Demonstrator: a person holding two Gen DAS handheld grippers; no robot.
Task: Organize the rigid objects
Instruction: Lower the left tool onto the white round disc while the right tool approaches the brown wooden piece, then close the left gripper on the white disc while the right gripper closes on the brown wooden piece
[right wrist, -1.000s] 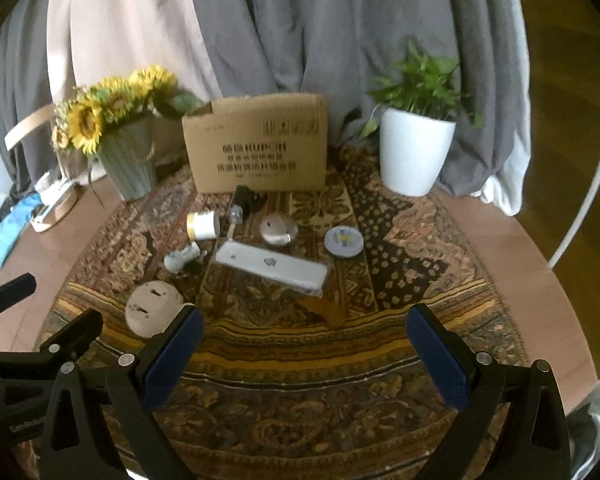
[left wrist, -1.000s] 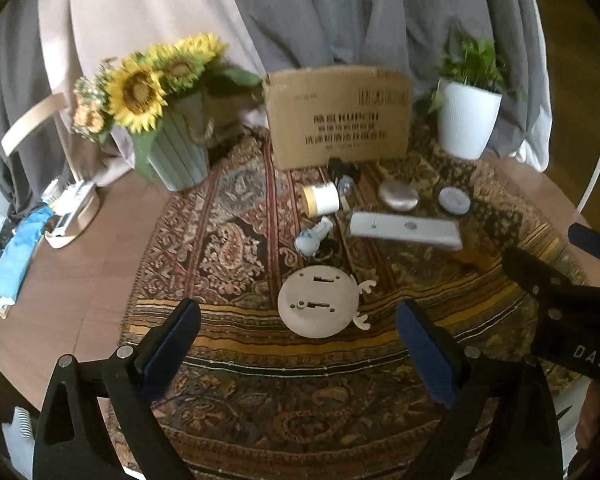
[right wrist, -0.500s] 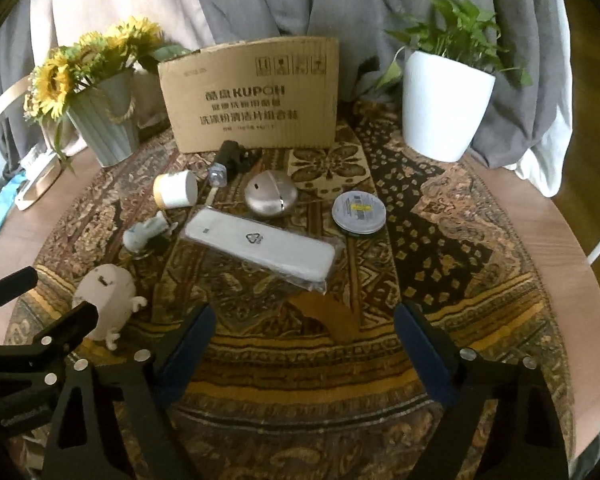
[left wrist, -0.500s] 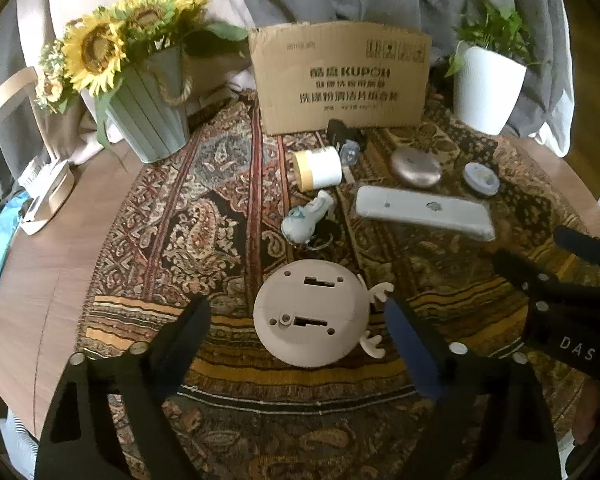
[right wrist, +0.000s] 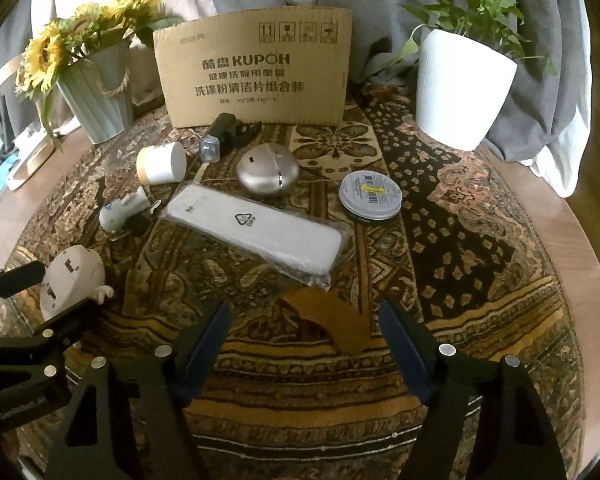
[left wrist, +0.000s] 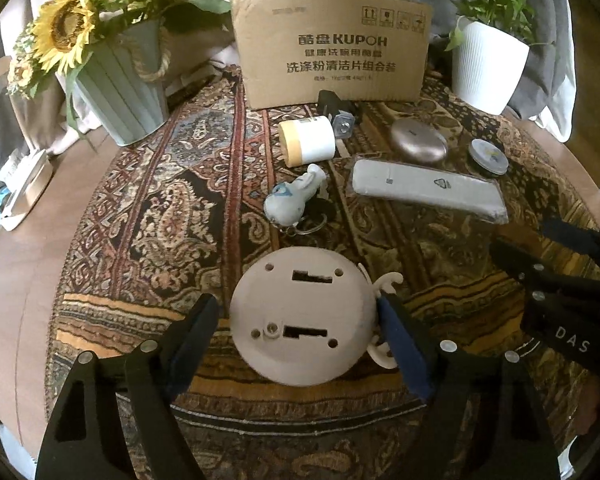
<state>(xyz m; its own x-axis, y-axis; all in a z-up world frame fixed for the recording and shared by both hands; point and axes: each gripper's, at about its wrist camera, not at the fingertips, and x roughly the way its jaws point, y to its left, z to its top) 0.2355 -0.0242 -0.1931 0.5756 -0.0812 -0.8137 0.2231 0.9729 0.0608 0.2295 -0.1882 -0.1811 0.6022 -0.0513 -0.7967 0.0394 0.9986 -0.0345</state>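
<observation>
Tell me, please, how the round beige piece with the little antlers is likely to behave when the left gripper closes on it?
The round beige piece looks like hard moulded plastic, so probably stiff and light. Its curved rim may slip between the open left gripper's fingers. The thin antlers beside the right finger look fragile and might snag.

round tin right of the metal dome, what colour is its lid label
Grey round tin, its lid label yellow beside a white barcode patch; clearest in the right wrist view.

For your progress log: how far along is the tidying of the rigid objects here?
Nothing looks sorted yet. In hand: the left gripper, jaws open, straddles the round beige toy. The right gripper is open over the wooden piece. Jar, wrapped case and tin remain.
</observation>
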